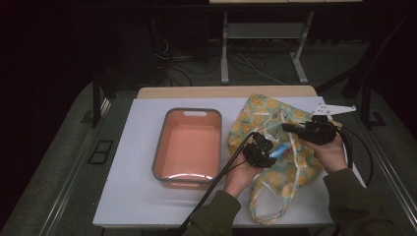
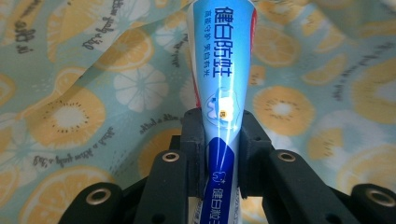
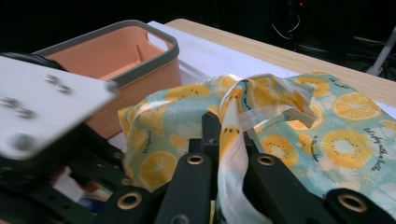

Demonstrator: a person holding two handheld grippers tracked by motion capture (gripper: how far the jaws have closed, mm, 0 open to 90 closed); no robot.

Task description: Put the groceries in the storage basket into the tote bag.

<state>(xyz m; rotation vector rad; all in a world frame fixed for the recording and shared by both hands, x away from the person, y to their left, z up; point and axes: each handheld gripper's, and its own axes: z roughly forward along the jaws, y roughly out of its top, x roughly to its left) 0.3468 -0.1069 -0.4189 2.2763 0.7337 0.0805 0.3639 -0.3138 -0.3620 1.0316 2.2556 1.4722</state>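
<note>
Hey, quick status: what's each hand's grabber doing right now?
Left gripper shut on toothpaste tube, over the citrus-print bag. Right gripper shut on the bag's strap. Orange basket alongside, path unobstructed.

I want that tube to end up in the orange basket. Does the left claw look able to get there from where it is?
Probably yes. The left claw is shut on the toothpaste tube just beside the orange basket, whose open top faces up with bare table between them.
</note>
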